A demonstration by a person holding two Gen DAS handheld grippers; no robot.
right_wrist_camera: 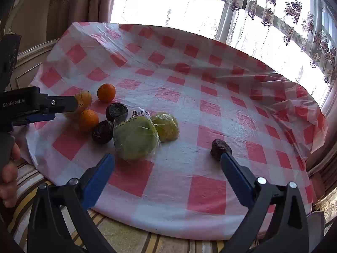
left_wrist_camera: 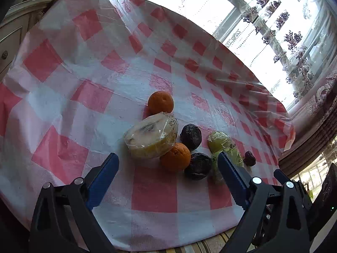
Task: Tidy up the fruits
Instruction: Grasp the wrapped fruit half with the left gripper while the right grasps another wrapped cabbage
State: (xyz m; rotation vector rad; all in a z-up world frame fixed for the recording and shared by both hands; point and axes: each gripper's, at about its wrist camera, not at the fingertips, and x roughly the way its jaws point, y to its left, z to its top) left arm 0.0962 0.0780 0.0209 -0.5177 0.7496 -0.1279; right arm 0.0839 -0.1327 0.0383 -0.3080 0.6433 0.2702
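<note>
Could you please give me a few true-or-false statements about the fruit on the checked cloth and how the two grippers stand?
1. Two oranges lie on the cloth. True: one orange sits behind the wrapped cut fruit, the other orange in front of it.
2. The left gripper holds an orange. False: its jaws stand wide apart with nothing pressed between them.
3. The green wrapped fruit is bare. False: it is in clear film.
4. A small dark fruit lies apart from the cluster. True.
5. The right gripper is shut. False: it is open and empty.
</note>
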